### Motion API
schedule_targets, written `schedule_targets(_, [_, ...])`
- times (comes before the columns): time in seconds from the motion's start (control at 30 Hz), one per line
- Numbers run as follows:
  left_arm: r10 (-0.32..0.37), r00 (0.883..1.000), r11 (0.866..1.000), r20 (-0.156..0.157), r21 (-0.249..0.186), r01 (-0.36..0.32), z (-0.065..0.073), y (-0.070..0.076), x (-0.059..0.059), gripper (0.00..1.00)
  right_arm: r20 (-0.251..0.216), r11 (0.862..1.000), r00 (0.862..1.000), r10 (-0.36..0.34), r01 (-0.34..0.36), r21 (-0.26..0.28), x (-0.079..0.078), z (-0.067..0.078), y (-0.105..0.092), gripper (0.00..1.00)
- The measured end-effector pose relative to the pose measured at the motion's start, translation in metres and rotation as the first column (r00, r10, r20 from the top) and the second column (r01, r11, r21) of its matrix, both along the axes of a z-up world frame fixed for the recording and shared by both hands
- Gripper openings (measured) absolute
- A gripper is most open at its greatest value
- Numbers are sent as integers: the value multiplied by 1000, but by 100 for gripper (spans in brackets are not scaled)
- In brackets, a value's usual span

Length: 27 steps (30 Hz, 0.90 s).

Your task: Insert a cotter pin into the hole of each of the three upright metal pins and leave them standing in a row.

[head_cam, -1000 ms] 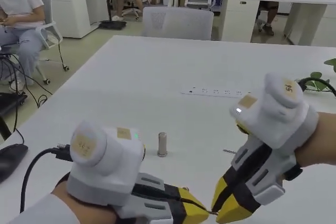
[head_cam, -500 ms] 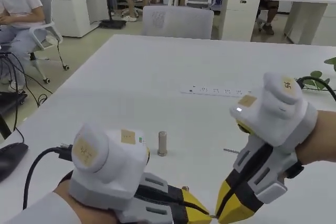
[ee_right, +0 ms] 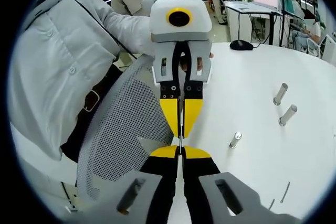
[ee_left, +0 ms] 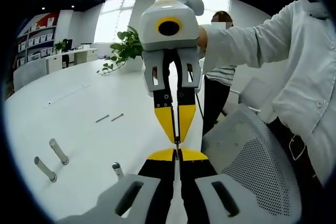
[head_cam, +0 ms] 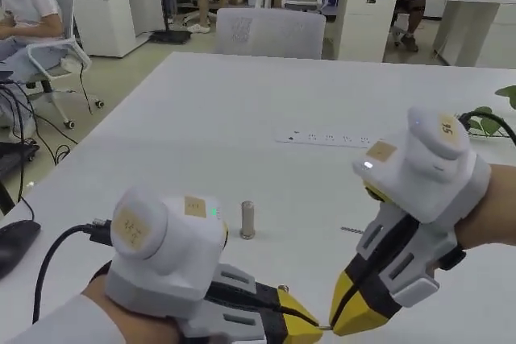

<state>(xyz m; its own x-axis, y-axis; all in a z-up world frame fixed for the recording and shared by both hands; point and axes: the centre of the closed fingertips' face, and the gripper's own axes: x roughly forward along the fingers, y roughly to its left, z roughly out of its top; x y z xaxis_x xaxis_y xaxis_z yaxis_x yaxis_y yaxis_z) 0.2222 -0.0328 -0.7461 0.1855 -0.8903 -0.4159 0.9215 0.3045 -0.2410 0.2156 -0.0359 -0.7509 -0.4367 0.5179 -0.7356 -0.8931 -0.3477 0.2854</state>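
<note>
Left gripper and right gripper meet tip to tip, both pinching one cotter pin, apparently regripping it before insertion into the upright metal pin.

head view: above and behind left gripper and right gripper, close, facing forward-down across the table. gripper views: low, tip to tip, facing each other. both share metal pins, tabletop.
</note>
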Motion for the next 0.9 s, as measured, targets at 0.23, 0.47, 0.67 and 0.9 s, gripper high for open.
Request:
schedule_targets(0.23, [8, 1000, 1000, -3, 0, -8, 0, 0, 2, 0, 28, 1000, 1000, -2, 1, 7, 1, -1, 0, 4])
schedule_targets(0.47, [43, 999, 999, -24, -6, -43, -1, 3, 6, 0, 83, 999, 996, -26, 24, 23, 5, -1, 2, 4])
schedule_targets(0.67, [77, 996, 997, -35, -6, -77, -2, 8, 11, 10, 88, 998, 994, -57, 54, 36, 8, 0, 2, 4])
schedule_targets(0.9, [95, 995, 995, -32, 2, -95, -7, 15, 14, 15, 100, 996, 991, -89, 86, 38, 14, -1, 1, 4])
